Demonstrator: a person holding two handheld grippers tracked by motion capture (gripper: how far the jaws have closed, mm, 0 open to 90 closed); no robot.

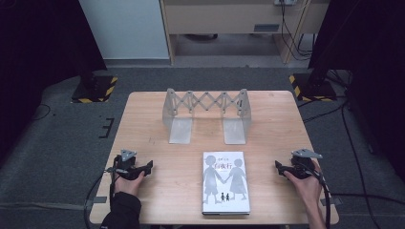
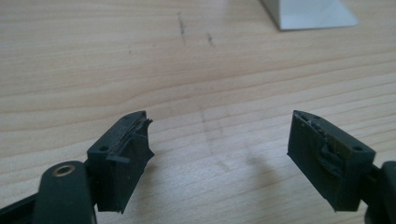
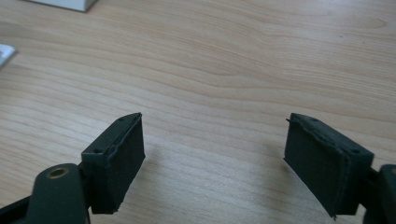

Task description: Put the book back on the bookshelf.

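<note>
A white book (image 1: pixel 226 182) with two grey figures on its cover lies flat near the front edge of the wooden table (image 1: pixel 143 129). Behind it stands a grey expanding bookstand (image 1: pixel 206 114) with a scissor lattice and two flat feet. My left gripper (image 1: pixel 149 166) rests on the table left of the book, held by a dark-sleeved hand. Its jaws stand open over bare wood (image 2: pixel 219 126). My right gripper (image 1: pixel 278 165) rests right of the book, pointing toward it. Its jaws are open too, nothing between them (image 3: pixel 215 126).
One foot of the bookstand (image 2: pixel 308 14) shows at the top of the left gripper view. Two black stands with yellow-striped bases (image 1: pixel 93 88) stand on the floor at the table's far corners. Cables (image 1: pixel 353 143) run along the floor on the right.
</note>
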